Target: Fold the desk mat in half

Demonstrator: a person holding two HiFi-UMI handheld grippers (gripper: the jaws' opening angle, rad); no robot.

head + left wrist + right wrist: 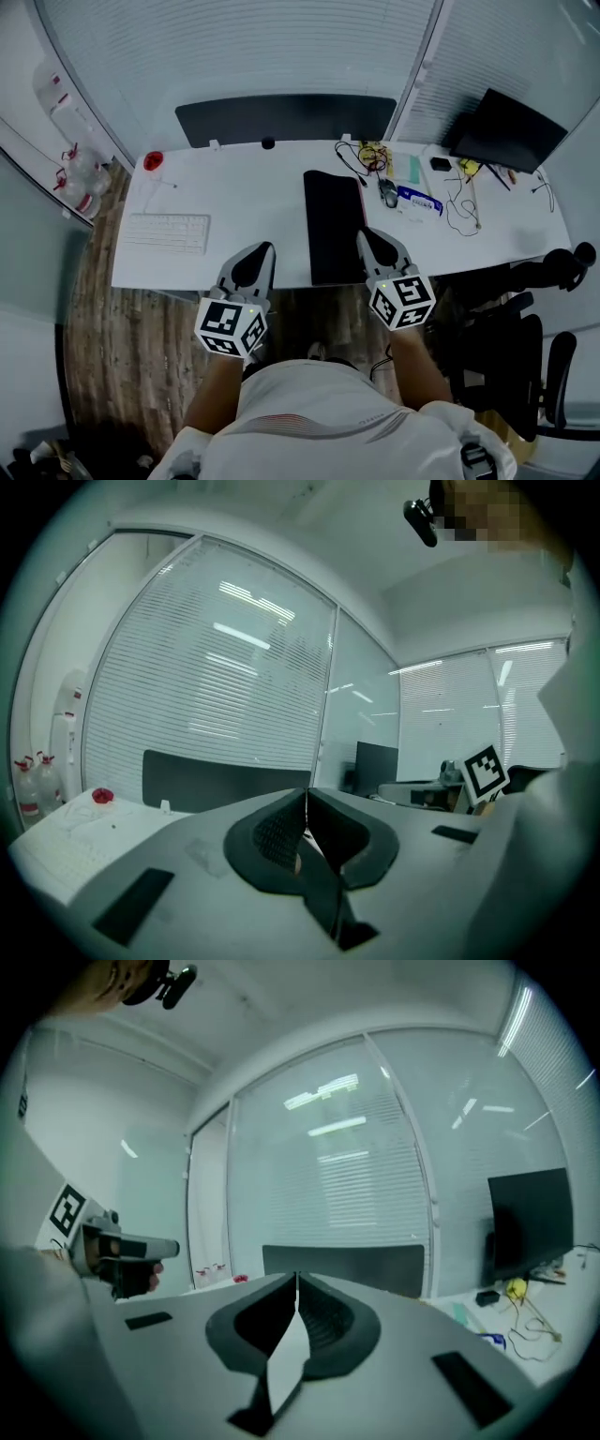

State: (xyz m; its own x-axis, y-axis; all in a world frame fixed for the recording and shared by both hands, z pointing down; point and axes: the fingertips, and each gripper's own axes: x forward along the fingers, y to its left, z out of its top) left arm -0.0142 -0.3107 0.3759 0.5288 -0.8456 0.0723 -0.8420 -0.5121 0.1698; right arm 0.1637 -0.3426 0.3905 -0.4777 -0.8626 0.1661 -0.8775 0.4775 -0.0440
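Hovering closed, left gripper (263, 247) and right gripper (366, 233) flank desk mat (333, 220)

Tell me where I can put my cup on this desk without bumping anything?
The widest bare patch of desk lies between the keyboard and the black mat. Right of the mat is crowded: a mouse, cables and small bits.

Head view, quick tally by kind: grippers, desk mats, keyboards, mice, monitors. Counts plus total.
Grippers: 2 (left gripper, right gripper)
Desk mat: 1
Keyboard: 1
Mouse: 1
Monitor: 1
Total: 6
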